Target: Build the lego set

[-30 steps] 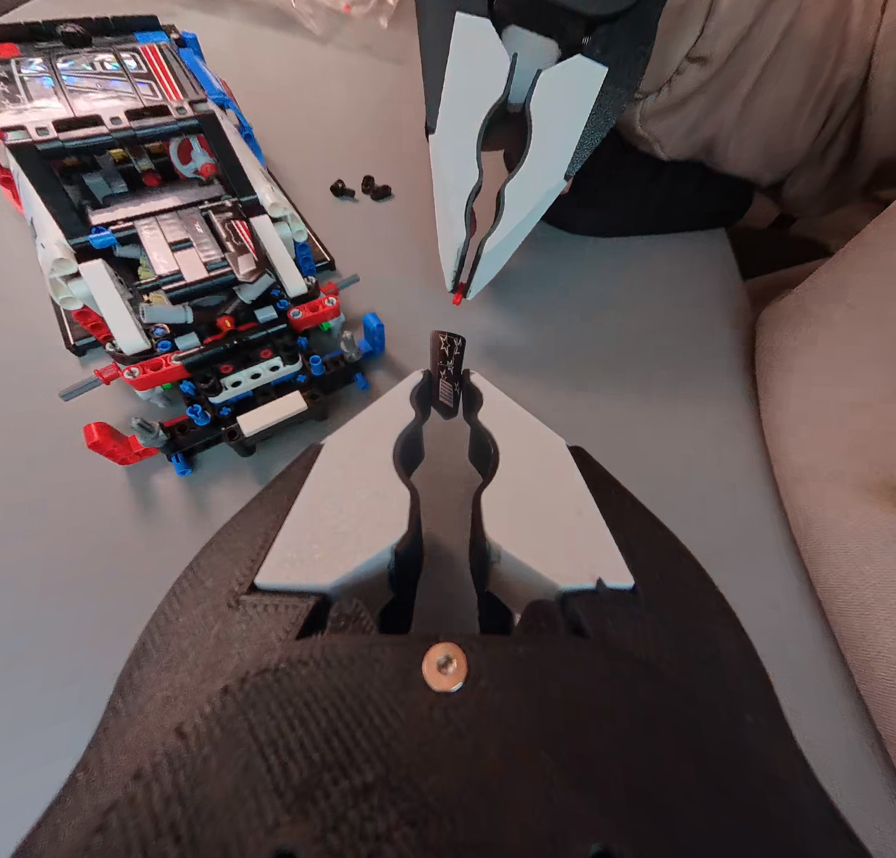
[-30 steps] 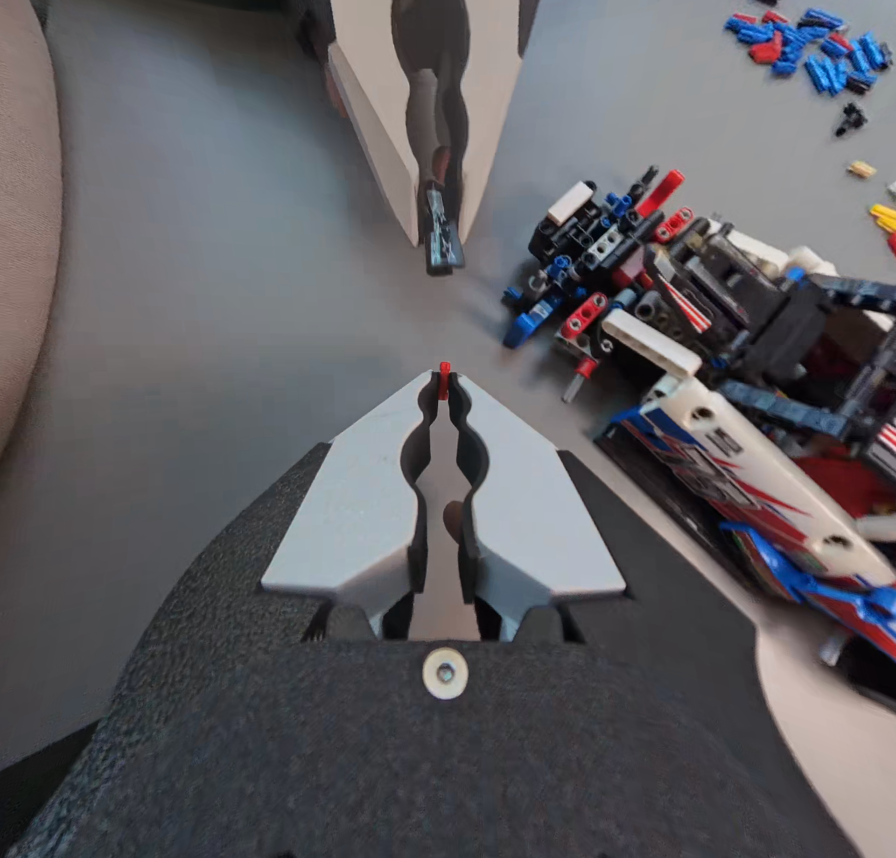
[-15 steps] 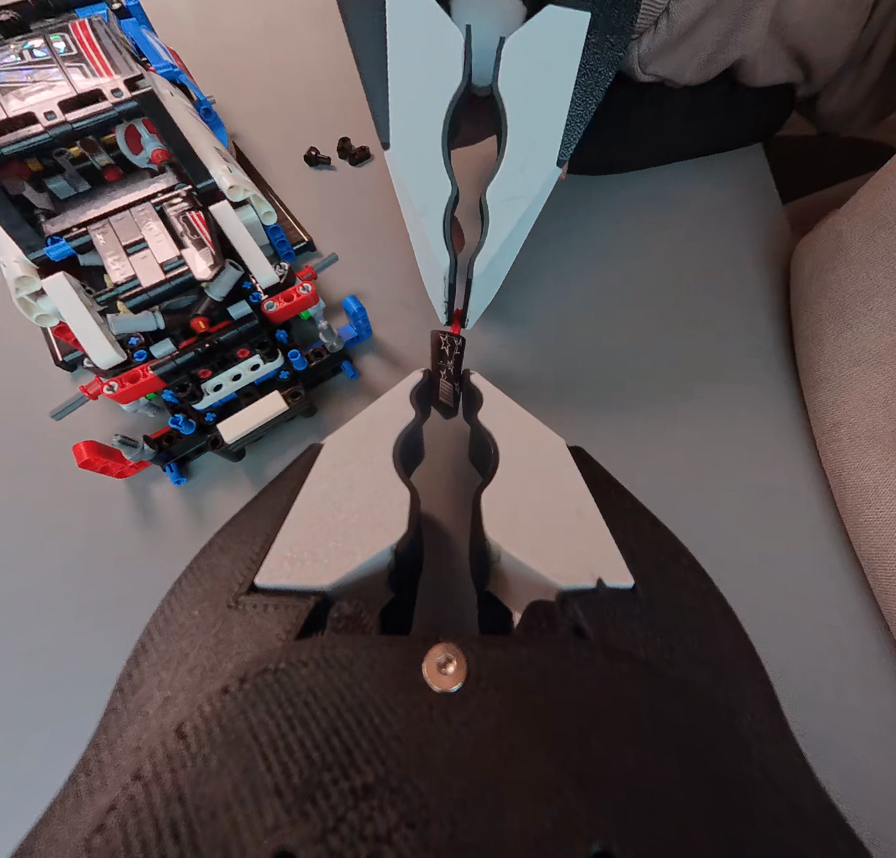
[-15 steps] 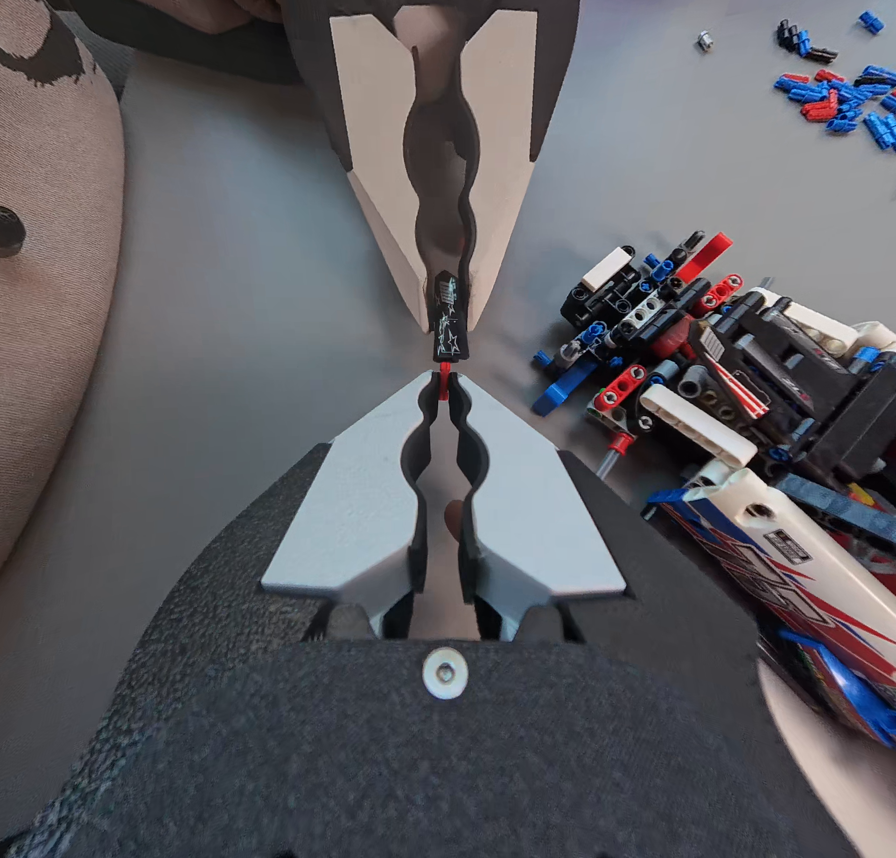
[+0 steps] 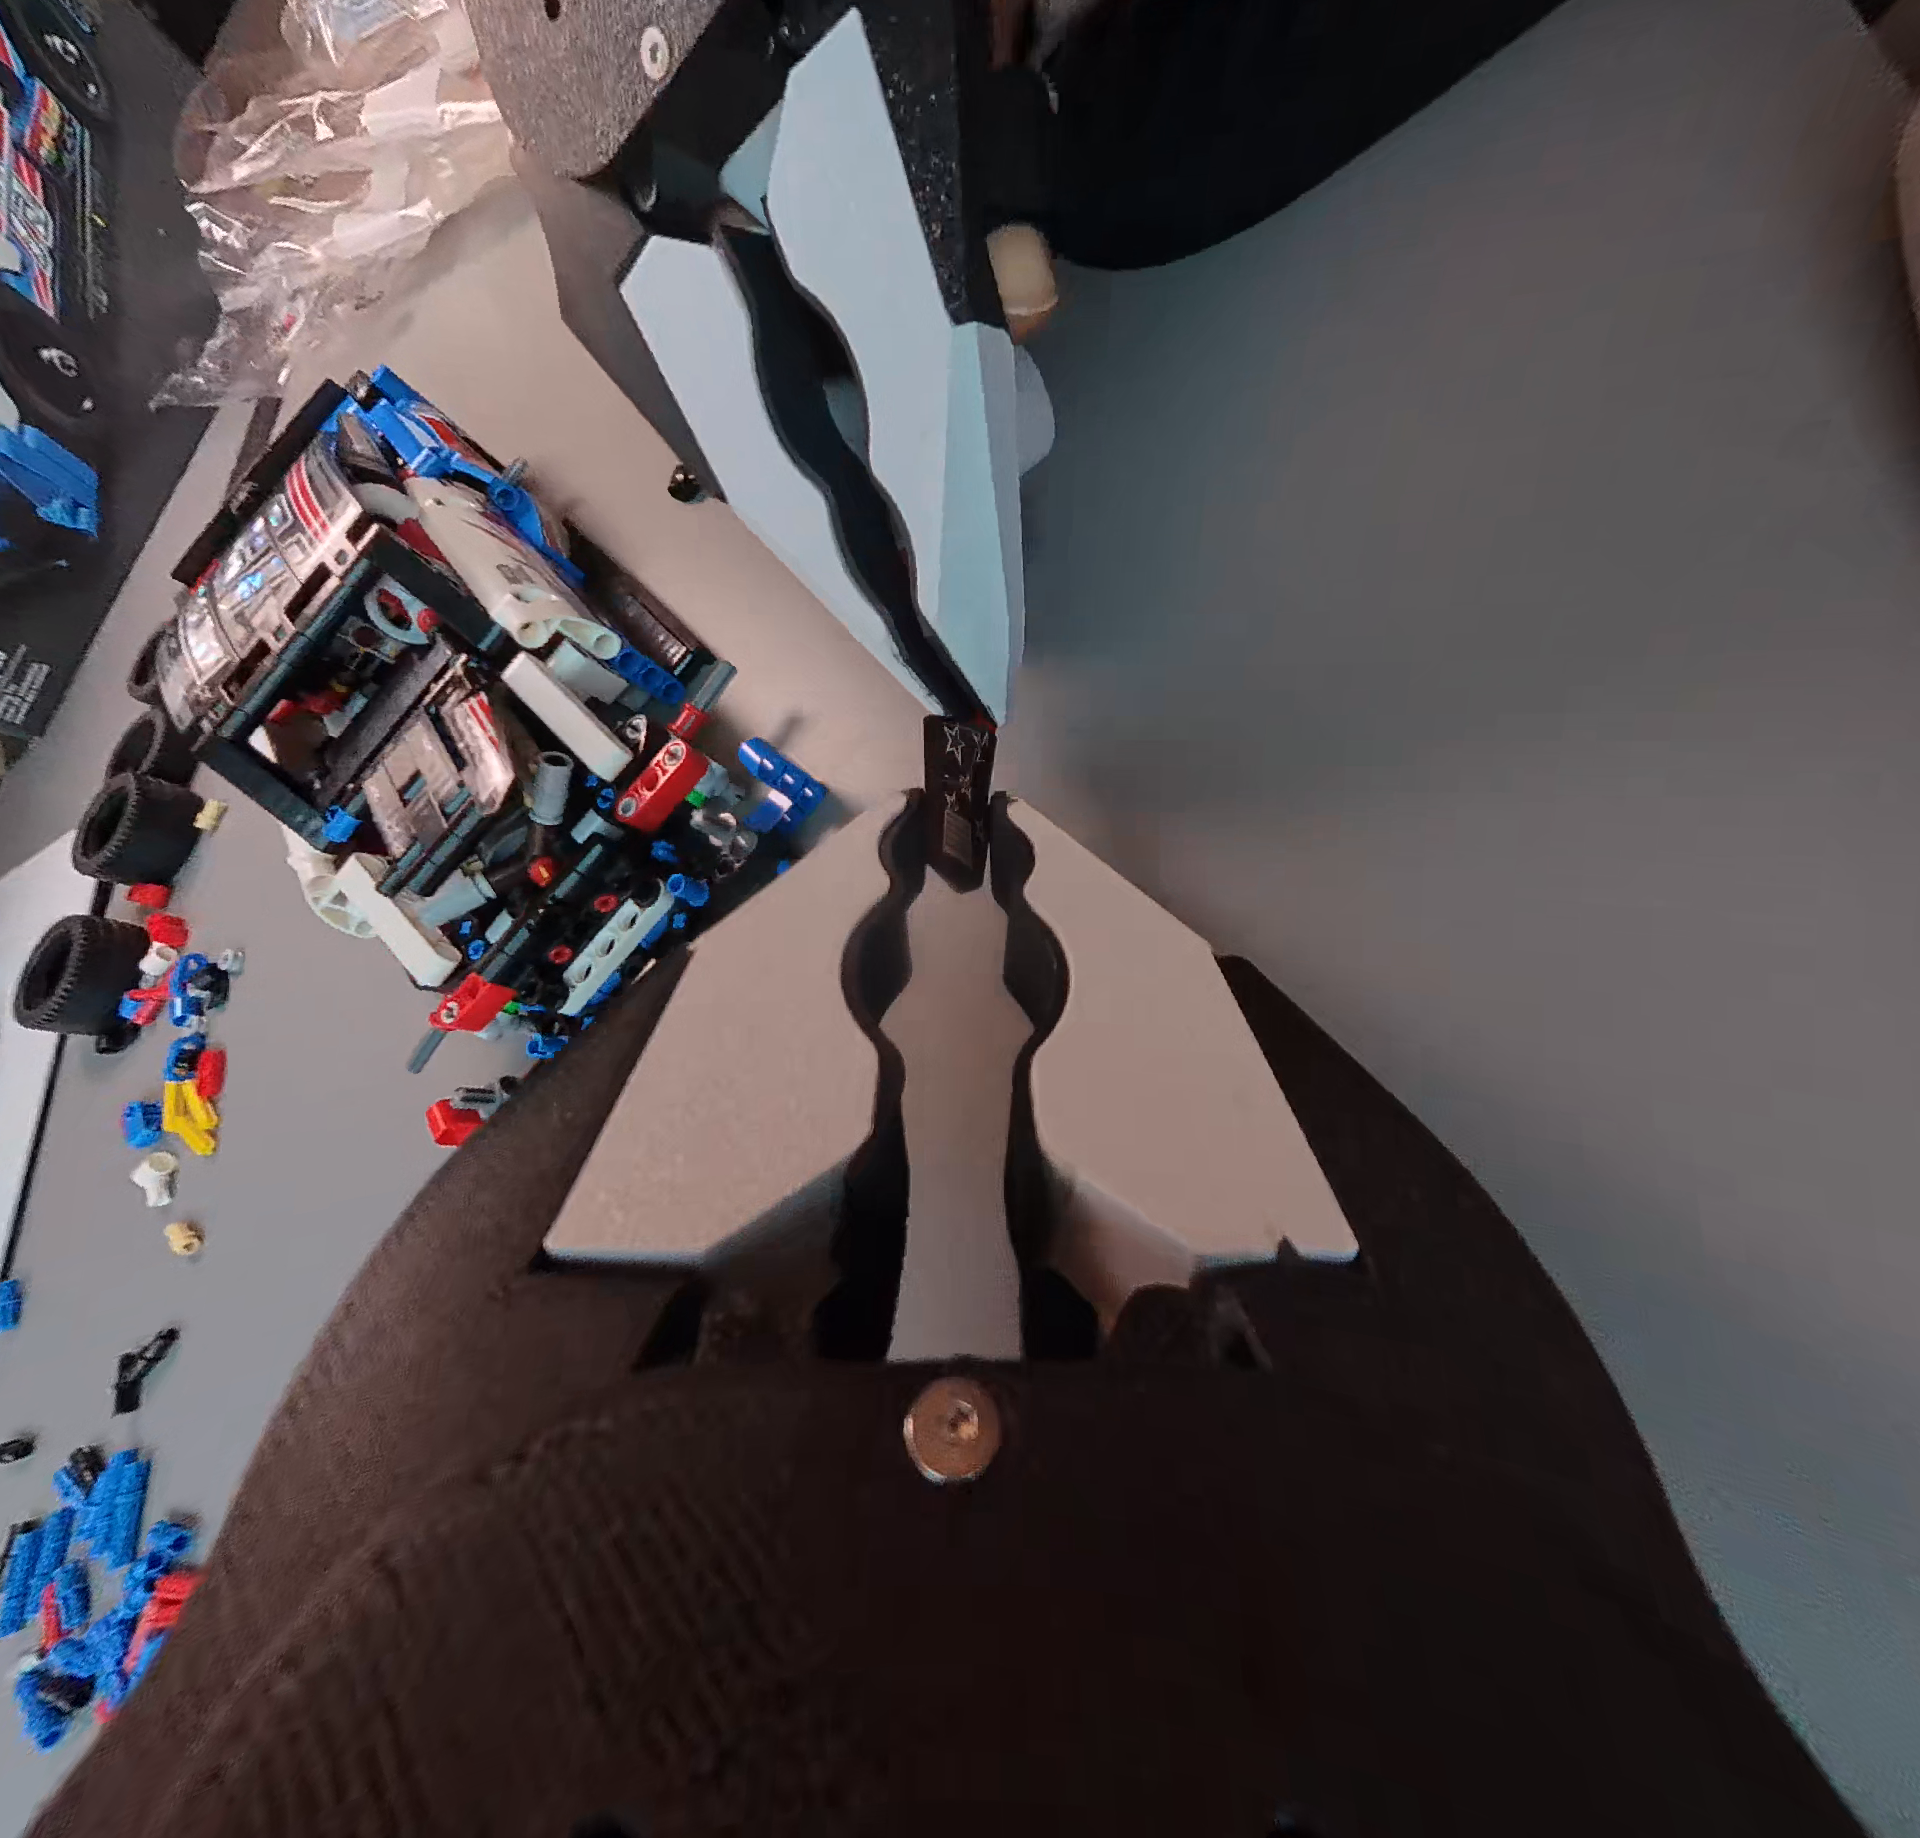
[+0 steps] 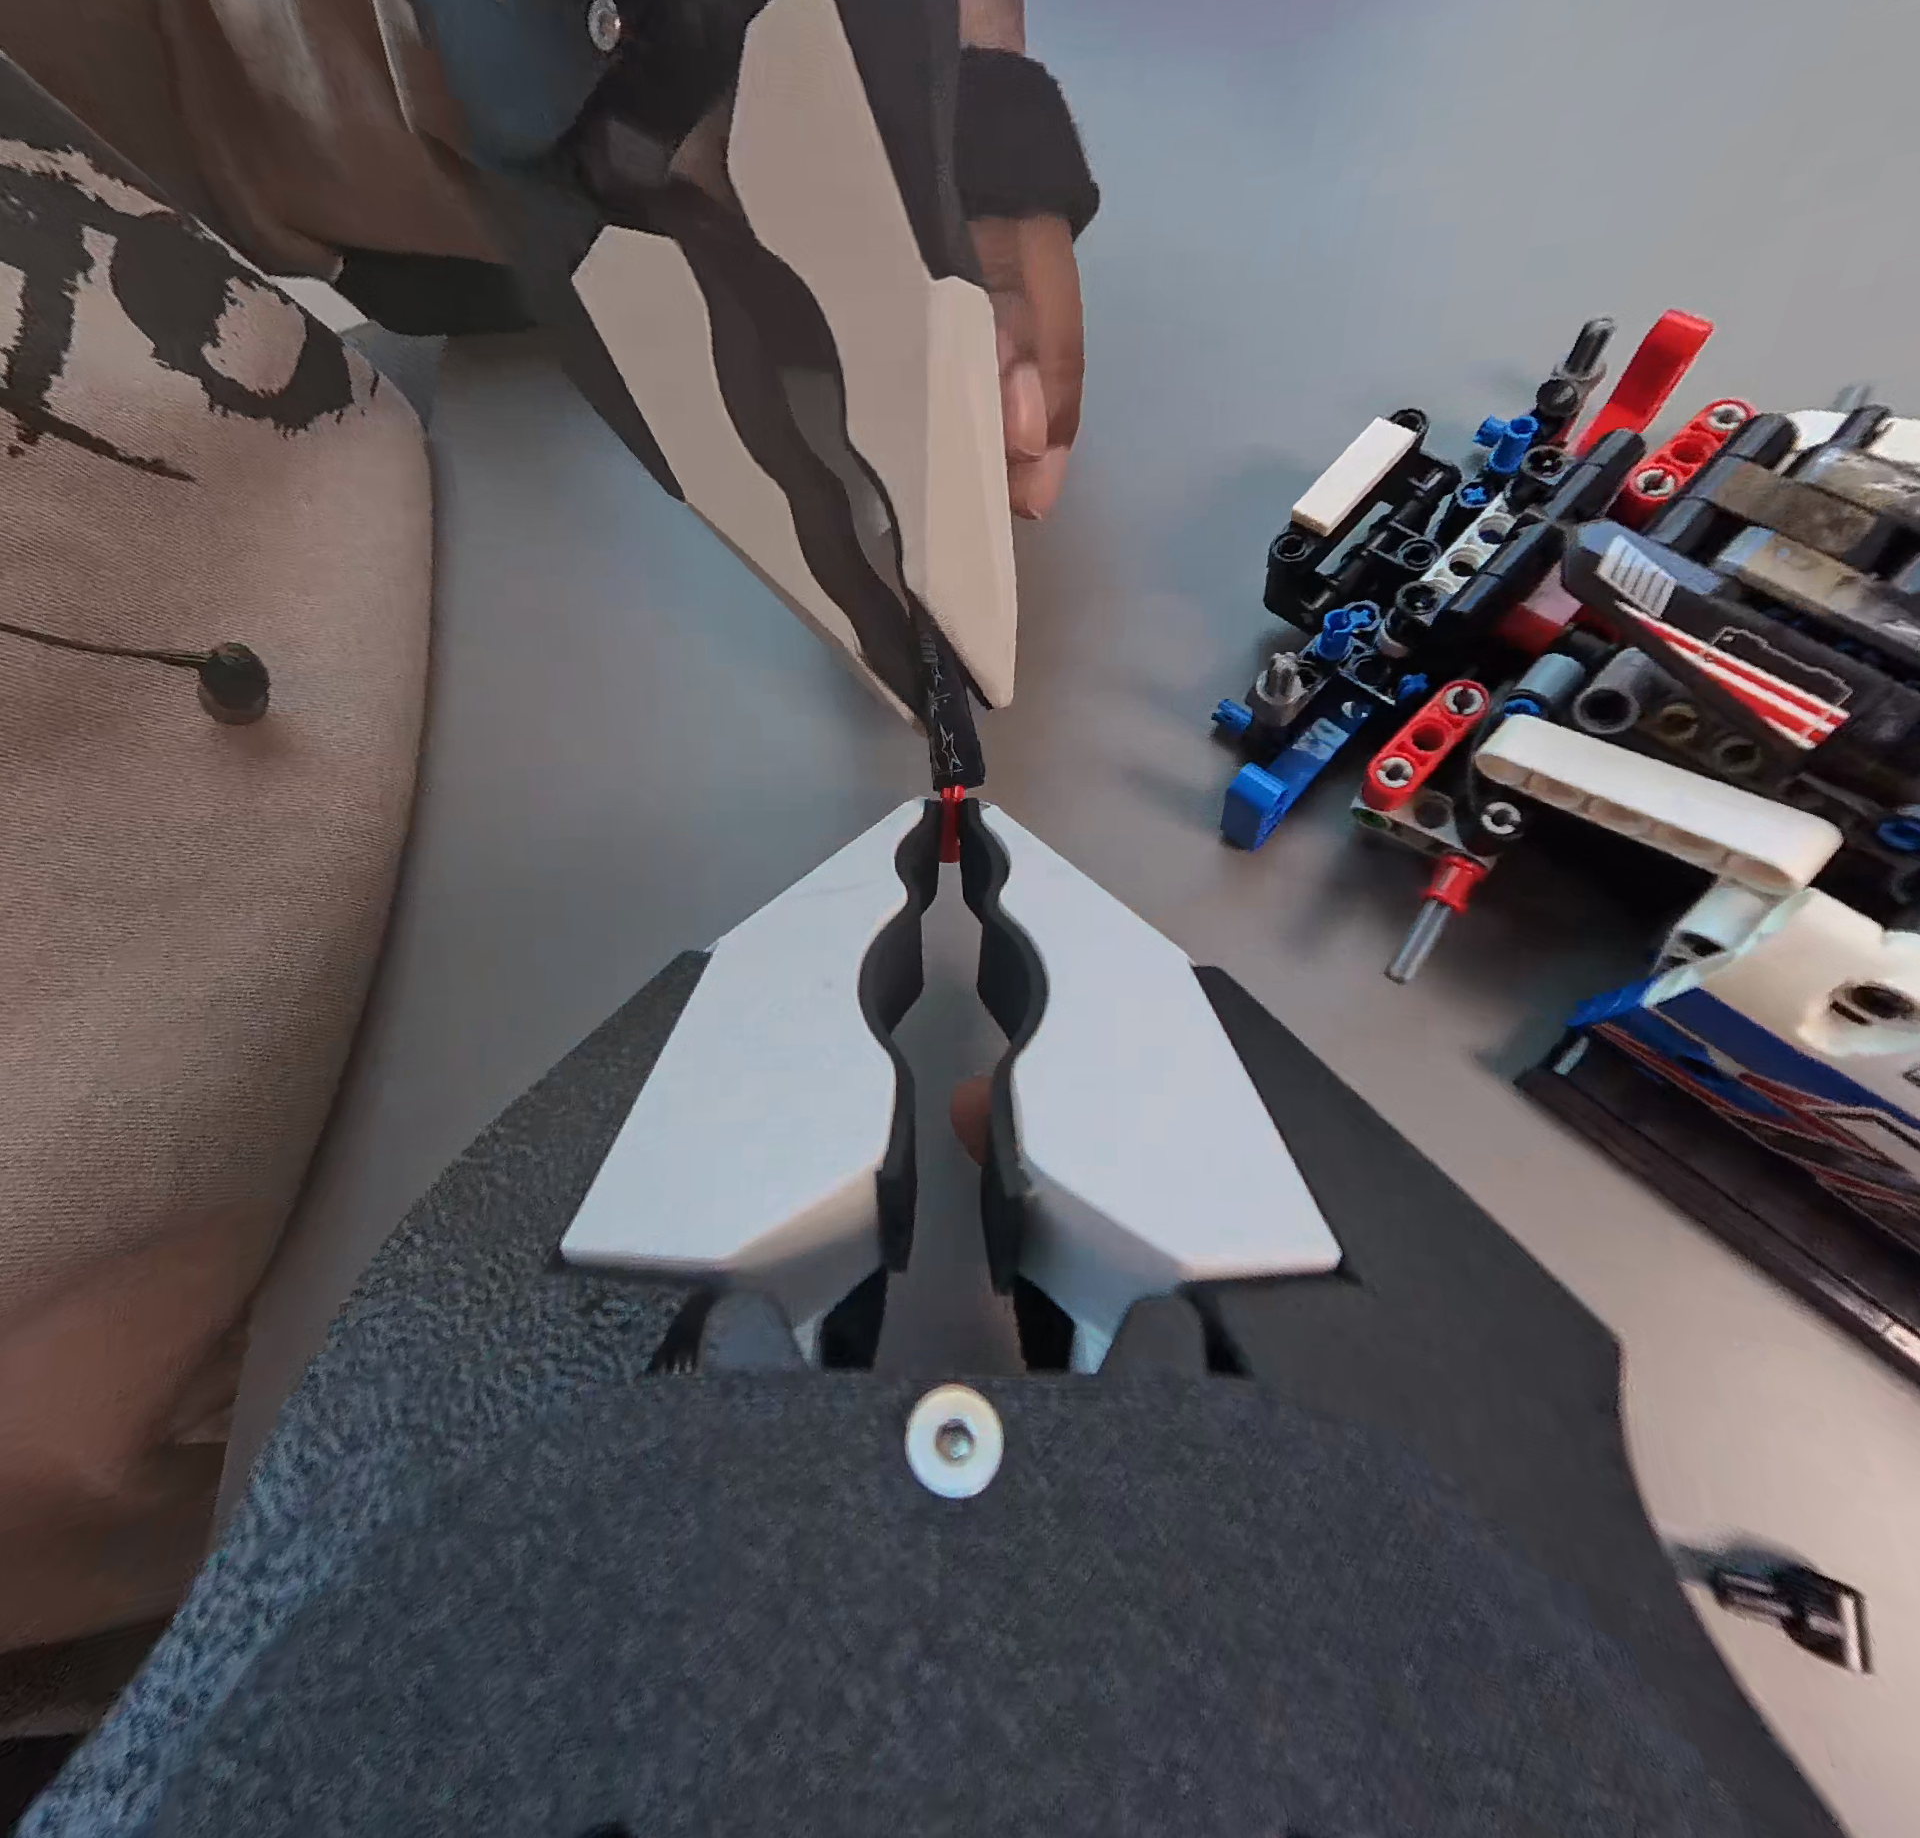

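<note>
Lego car (image 5: 436, 708), part-built, lies on the grey table (image 5: 1455, 645) as the left gripper (image 5: 956, 812) pinches a black starred piece (image 5: 958, 801). Opposite, the right gripper (image 6: 948, 822) nips a red pin (image 6: 949, 832), its end touching that piece.

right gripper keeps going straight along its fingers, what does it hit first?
The black piece held by the left gripper. The red pin in the right gripper already meets its end, so further push likely drives into that gripper's tips.

Matt grey table (image 5: 1455, 645), glossy plastic car model (image 5: 436, 708), grainy black, perhaps printed, gripper shell (image 6: 935, 1632).
</note>
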The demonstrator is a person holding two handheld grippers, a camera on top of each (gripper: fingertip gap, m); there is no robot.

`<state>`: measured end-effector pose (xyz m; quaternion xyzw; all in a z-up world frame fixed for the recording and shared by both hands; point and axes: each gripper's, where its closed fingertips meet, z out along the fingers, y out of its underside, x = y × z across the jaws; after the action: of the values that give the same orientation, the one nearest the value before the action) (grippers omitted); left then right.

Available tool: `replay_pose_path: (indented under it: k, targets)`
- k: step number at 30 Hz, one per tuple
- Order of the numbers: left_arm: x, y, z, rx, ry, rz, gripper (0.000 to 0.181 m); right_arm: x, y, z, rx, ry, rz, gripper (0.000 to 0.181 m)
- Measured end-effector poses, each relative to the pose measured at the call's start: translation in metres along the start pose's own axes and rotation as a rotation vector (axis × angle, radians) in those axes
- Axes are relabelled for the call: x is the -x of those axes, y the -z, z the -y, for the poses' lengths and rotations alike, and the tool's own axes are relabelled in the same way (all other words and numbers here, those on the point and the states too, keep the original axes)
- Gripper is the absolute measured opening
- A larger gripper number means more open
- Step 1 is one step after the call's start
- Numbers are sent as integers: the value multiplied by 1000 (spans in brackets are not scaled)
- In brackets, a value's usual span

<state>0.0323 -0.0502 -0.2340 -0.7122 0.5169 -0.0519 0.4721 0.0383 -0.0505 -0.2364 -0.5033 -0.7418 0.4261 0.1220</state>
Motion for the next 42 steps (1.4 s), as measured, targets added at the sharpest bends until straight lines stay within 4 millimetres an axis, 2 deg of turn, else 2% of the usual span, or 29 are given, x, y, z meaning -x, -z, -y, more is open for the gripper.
replay_pose_path:
  k: [8,12,15,20,22,25,27,31,37,42]
  targets:
    - [-2,8,13,-100,13,-28,10,10,6,9,-126,-109,121,0]
    - [-4,17,28,-205,40,-72,9,24,16,19,-203,-112,228,0]
    - [-13,19,33,-234,14,-106,8,33,14,17,-187,-110,285,0]
    - [-14,19,34,-233,-18,-96,8,35,15,18,-196,-144,316,0]
    - [-11,21,34,-248,24,-98,8,33,16,20,-212,-151,311,0]
    - [10,28,37,-325,175,-78,9,22,28,39,-355,-166,276,3]
    - [23,35,40,-381,268,-57,9,19,40,52,-440,-139,245,17]
    - [43,49,45,-500,437,-49,9,5,52,68,-542,5,25,21]
    - [50,60,53,-613,593,-124,9,17,58,87,-595,370,-262,10]
    - [45,60,57,-627,606,-163,9,18,57,88,-576,428,-315,3]
